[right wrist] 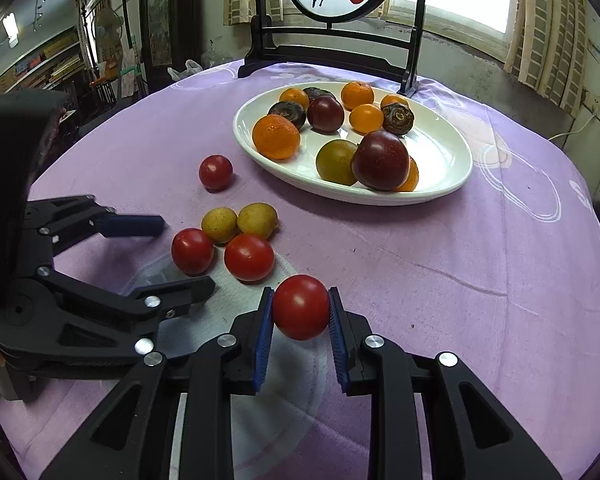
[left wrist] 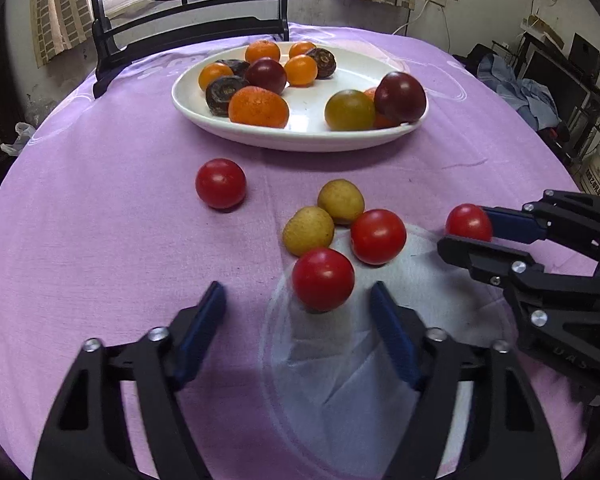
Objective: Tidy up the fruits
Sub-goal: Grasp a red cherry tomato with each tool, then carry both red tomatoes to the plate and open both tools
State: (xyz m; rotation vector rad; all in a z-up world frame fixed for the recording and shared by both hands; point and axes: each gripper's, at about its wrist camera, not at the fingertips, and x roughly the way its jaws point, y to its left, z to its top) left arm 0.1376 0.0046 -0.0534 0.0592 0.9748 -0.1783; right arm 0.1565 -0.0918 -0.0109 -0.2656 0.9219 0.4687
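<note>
On the near right of the purple-clothed desk (right wrist: 480,260), the right tool (right wrist: 300,308) grips 1 red tomato (right wrist: 300,306) between its blue pads, lifted just off the cloth. Just left of it, the left tool (left wrist: 298,300) stands wide apart with another red tomato (left wrist: 323,279) between its fingers but untouched, beside a third tomato (left wrist: 378,236) and 2 yellow fruits (left wrist: 308,231). Farther off sits a lone tomato (left wrist: 220,183), and beyond it the white plate (left wrist: 300,136) carries orange, dark and green fruits.

On the purple-clothed round desk (right wrist: 460,260) — white oval plate (right wrist: 452,148) of mixed fruits at the back, four small round fruits (right wrist: 236,240) clustered in front, lone round tomato (right wrist: 215,172) left of the plate.
</note>
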